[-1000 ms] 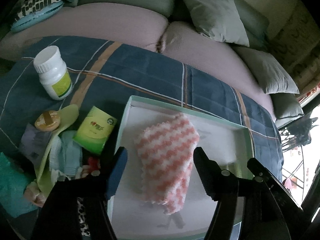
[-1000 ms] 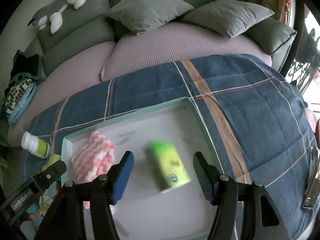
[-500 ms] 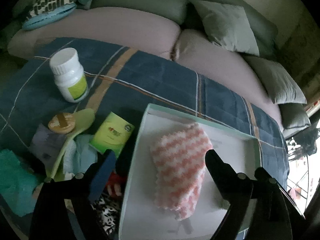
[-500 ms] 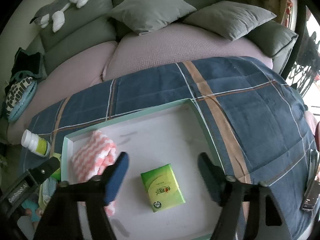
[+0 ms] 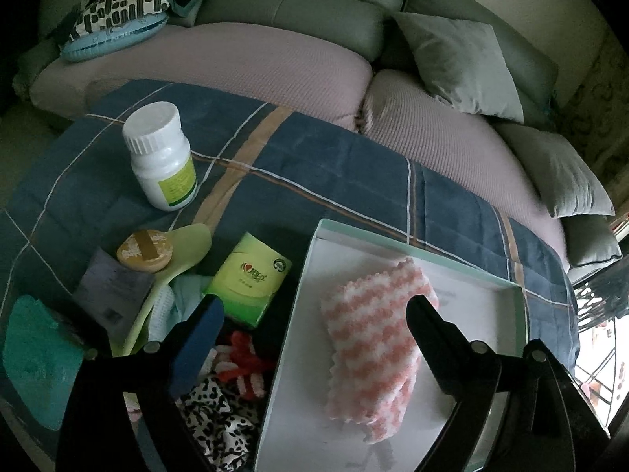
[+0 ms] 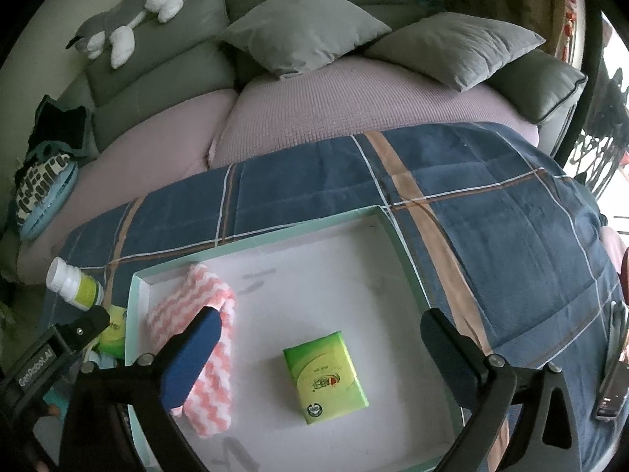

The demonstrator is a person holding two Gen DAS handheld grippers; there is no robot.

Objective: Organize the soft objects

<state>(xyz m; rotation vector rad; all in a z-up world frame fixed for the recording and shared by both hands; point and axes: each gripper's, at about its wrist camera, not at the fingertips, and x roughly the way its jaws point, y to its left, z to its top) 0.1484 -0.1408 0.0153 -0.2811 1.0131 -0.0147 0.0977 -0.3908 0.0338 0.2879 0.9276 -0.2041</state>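
A white box with a mint rim [image 5: 393, 240] [image 6: 255, 234] lies on a blue plaid blanket. A pink-and-white knitted cloth [image 5: 373, 342] [image 6: 204, 354] lies in its left part. A green tissue pack [image 6: 326, 377] lies flat in its middle. My left gripper [image 5: 314, 322] is open and empty, above the box's left edge. My right gripper [image 6: 320, 334] is open and empty, raised above the tissue pack. A second green tissue pack [image 5: 249, 279] lies outside the box to the left.
Left of the box lies a pile: a white pill bottle [image 5: 161, 155], a round tan disc [image 5: 144, 251], a pale green spoon-like piece [image 5: 173, 259], a teal cloth [image 5: 35, 354], a leopard-print fabric [image 5: 216, 421], red-and-white yarn [image 5: 243, 362]. Grey cushions [image 6: 302, 27] and a plush toy [image 6: 125, 19] lie behind.
My right gripper opened, let the green tissue pack drop flat in the box and rose away. My left gripper drew back left from the pink cloth, showing more of the pile.
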